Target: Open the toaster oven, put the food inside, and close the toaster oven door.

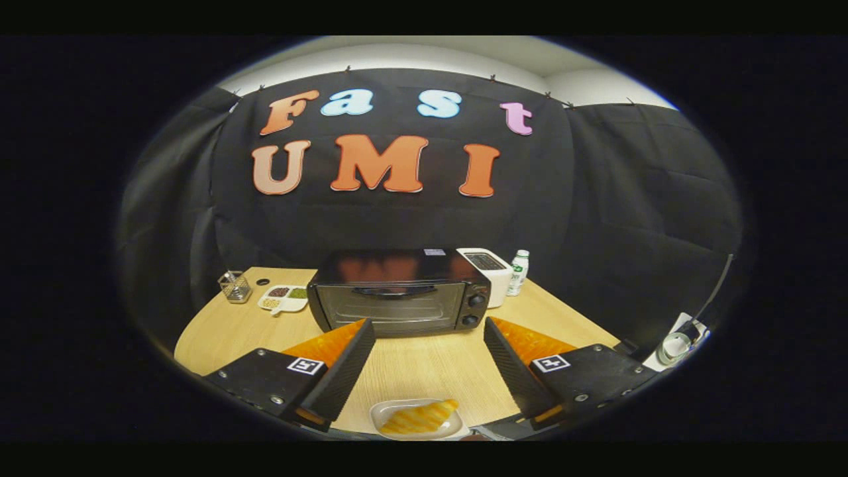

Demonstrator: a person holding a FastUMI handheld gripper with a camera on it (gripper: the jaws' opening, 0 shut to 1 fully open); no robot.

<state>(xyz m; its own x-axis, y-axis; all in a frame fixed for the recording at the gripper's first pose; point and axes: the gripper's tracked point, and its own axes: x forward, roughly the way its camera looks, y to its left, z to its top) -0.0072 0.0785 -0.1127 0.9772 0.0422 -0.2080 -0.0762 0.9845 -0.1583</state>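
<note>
Tongs [429, 331] hang above the wooden table [225, 331] with both fingers spread wide, nothing between them but bare tabletop. Just ahead of the fingertips stands the toaster oven [397, 291], its glass door shut and the handle running across the top of the door. Two knobs [473, 310] sit one above the other on its right side. Below the fingers, near the table's front edge, a small white dish [384, 412] carries the food [420, 417], a yellowish striped piece lying flat. Touching or just beside the oven's right side is a white toaster [490, 268], and a small white bottle [518, 271] with a green label stands just beside that. Off to the oven's left lie a divided white tray [283, 298] with small portions of colour in its compartments and, further left, a wire mesh holder [234, 286].
</note>
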